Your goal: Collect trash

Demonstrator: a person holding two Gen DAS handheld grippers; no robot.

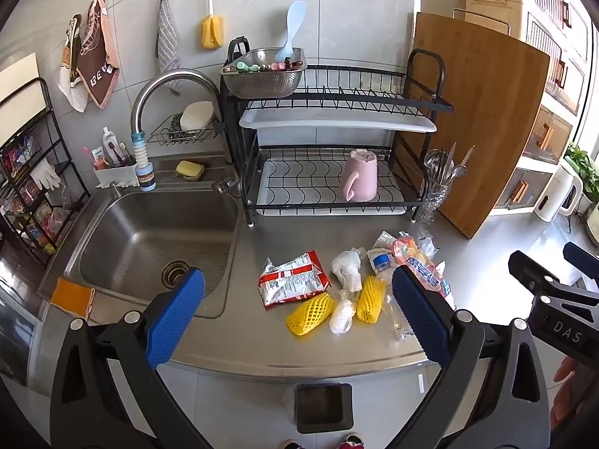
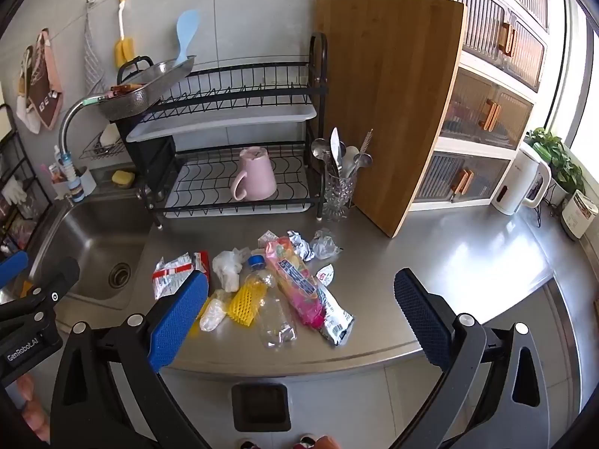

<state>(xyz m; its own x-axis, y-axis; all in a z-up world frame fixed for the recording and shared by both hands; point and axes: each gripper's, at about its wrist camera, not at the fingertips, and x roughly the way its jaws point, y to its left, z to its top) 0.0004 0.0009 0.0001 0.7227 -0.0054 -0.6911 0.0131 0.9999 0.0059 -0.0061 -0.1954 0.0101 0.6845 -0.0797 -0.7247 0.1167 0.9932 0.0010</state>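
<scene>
Trash [image 2: 277, 284] lies on counter beyond both grippers' wide-apart, empty jaws.

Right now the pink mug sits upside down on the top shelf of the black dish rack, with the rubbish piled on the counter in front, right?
Not quite. The pink mug is upside down, but on the bottom shelf of the dish rack, as the right wrist view shows. The rubbish does lie on the counter in front.
</scene>
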